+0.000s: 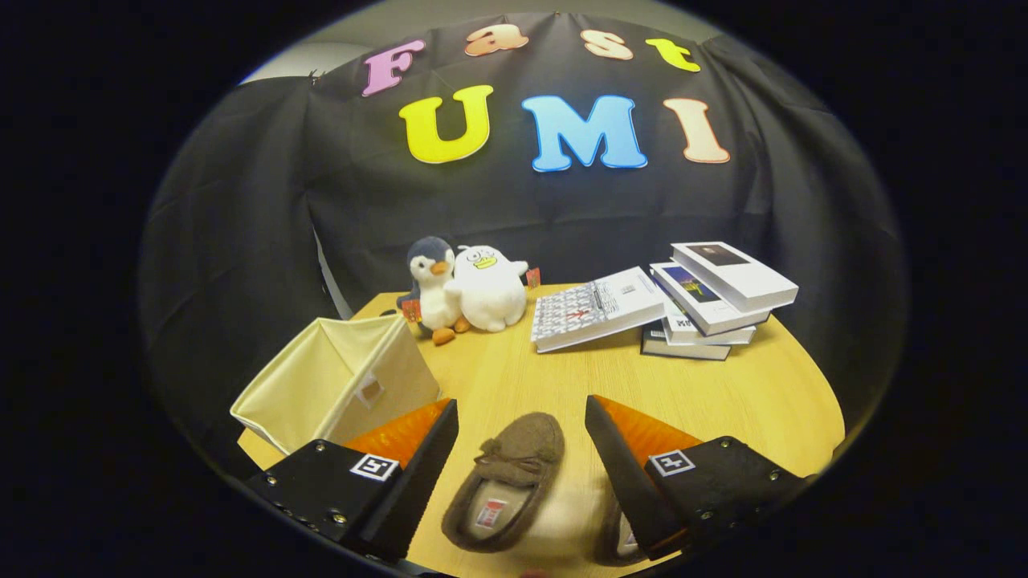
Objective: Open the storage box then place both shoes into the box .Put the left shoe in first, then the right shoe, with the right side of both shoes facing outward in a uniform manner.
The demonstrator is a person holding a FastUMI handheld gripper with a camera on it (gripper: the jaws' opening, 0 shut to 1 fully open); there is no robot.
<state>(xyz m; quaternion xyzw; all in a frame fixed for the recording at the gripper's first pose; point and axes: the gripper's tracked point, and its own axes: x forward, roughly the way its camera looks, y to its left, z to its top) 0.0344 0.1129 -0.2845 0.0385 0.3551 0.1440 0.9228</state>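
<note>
A brown slipper-style shoe (506, 482) lies on the wooden table (723, 401), toe pointing away from me, in the gap between my two fingers. My gripper (522, 417) is open, its orange-and-black fingers (409, 445) well apart and hovering above the shoe without touching it. A second brown shoe (612, 538) peeks out from under the right finger, mostly hidden. The cream fabric storage box (337, 377) stands to the left, just beyond the left finger, with its top open and its inside bare.
Two plush penguins (466, 293) sit at the table's far side behind the box. A leaning book (594, 317) and a stack of books (715, 301) occupy the far right. Bare tabletop stretches ahead of the fingers.
</note>
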